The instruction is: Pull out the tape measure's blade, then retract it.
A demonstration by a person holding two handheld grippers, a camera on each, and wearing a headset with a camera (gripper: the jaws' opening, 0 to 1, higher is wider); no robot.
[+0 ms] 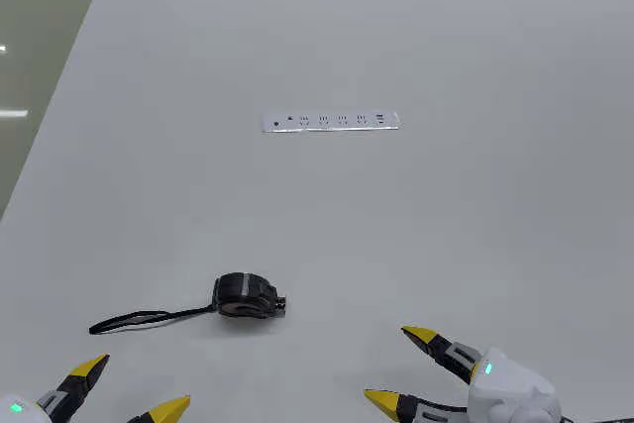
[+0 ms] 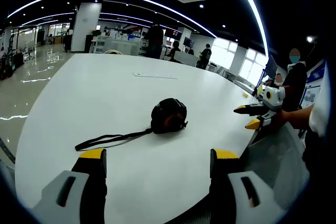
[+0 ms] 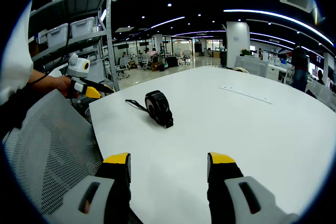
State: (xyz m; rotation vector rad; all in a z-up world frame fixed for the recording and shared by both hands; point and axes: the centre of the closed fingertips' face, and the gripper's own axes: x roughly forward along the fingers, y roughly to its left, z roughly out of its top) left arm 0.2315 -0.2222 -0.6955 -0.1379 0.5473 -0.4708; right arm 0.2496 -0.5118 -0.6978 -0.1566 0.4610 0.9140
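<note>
A black tape measure (image 1: 248,296) lies on the white table (image 1: 396,205) near the front edge, its black wrist strap (image 1: 139,320) trailing to the left; the blade is fully inside the case. It also shows in the left gripper view (image 2: 169,115) and the right gripper view (image 3: 159,107). My left gripper (image 1: 127,388) sits open at the bottom left, short of the strap, with nothing between its yellow tips. My right gripper (image 1: 404,369) is open at the bottom right, to the right of the tape measure and apart from it. The left gripper (image 3: 92,88) appears in the right gripper view, the right gripper (image 2: 248,116) in the left one.
A white power strip (image 1: 330,122) lies flat at the table's middle, well beyond the tape measure. A grey mesh chair back (image 3: 47,145) stands near the table's front edge. Shelves with bins (image 3: 79,22) and people stand in the room behind.
</note>
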